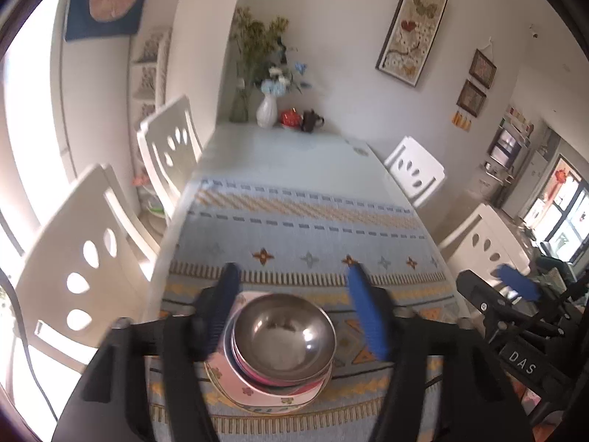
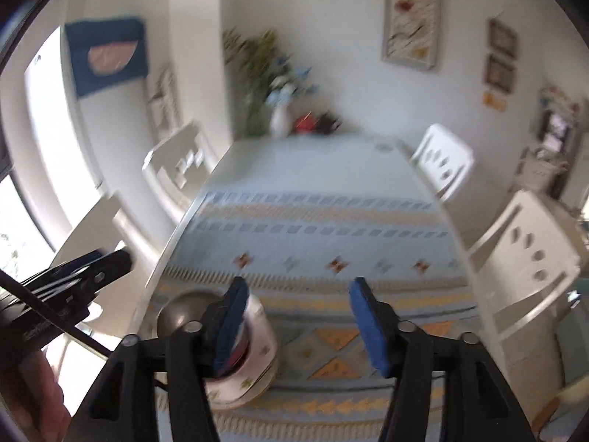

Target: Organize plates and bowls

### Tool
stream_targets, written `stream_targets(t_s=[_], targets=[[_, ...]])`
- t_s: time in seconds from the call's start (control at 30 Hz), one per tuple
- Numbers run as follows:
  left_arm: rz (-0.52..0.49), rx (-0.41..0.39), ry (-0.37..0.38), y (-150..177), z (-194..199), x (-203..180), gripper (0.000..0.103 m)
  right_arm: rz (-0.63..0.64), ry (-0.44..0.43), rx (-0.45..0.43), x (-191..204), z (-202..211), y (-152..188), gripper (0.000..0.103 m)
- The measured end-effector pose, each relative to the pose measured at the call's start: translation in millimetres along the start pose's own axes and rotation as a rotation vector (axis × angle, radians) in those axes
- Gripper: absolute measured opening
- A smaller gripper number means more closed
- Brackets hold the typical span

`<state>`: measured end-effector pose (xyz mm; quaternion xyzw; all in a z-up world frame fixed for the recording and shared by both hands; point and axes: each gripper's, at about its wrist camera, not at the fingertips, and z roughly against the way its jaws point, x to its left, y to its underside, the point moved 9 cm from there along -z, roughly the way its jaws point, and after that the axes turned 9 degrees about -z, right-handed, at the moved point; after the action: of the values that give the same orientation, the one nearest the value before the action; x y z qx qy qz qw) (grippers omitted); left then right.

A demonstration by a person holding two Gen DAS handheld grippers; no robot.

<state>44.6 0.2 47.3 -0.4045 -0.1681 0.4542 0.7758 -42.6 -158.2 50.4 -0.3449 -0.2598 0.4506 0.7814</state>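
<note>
A shiny steel bowl [image 1: 284,335] sits on top of a pink-rimmed bowl [image 1: 250,368], which rests on a white floral plate [image 1: 235,386] near the front of the patterned tablecloth. My left gripper [image 1: 294,316] is open above the stack, its blue fingers either side of it and apart from it. My right gripper [image 2: 298,328] is open and empty to the right of the stack; its left finger [image 2: 230,322] overlaps the steel bowl [image 2: 184,313] and the floral plate [image 2: 257,353] in the blurred right wrist view. The right gripper also shows at the right of the left wrist view [image 1: 515,287].
The tablecloth [image 1: 302,221] covers the near half of a pale table. White chairs [image 1: 73,265] stand along both sides [image 1: 486,254]. A white vase of flowers [image 1: 267,110], a red object and a dark teapot [image 1: 311,120] stand at the far end by the wall.
</note>
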Motion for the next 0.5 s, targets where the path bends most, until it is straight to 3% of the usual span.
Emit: stream_targets(t_s=[0.07, 0.2, 0.37, 0.5], targets=[[-0.013, -0.019, -0.027, -1.3, 7.6, -4.6, 0.067, -0.001, 0.02, -0.016, -5.7, 5.4, -2.9, 0.091], [-0.037, 0.004, -0.099, 5.9, 12.0, -15.9, 0.067, 0.023, -0.017, 0.015, -1.6, 8.7, 4.2, 0.091], [0.018, 0.059, -0.104, 25.0, 16.1, -27.7, 0.067, 0.043, -0.063, 0.096, -3.2, 7.0, 23.3, 0.091], [-0.001, 0.085, -0.134, 37.6, 19.9, -36.3, 0.067, 0.023, -0.065, 0.124, -16.4, 8.5, 32.5, 0.091]])
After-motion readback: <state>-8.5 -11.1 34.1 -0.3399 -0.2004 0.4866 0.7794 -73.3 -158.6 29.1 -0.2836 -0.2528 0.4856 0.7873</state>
